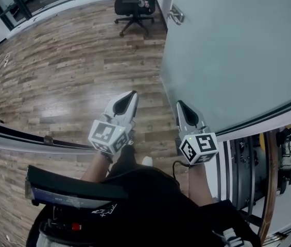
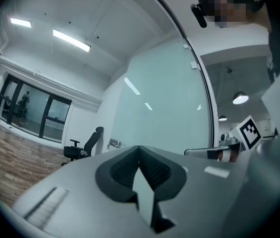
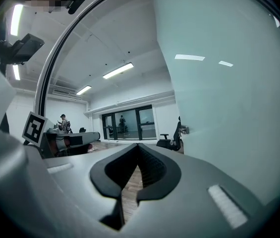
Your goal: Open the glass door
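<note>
Glass door [image 1: 227, 50] stands swung wide open at my right, handle [image 1: 176, 16] well ahead. Left gripper [image 1: 133, 93] and right gripper [image 1: 180, 103] both closed, empty. I judge opening done; no grasp needed

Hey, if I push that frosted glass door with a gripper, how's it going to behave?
The glass door is a large rigid pane, so it probably feels heavy and swings slowly rather than flexing. Its smooth surface looks slippery; the metal handle likely gives better purchase. Being glass, it may chip if knocked.
</note>
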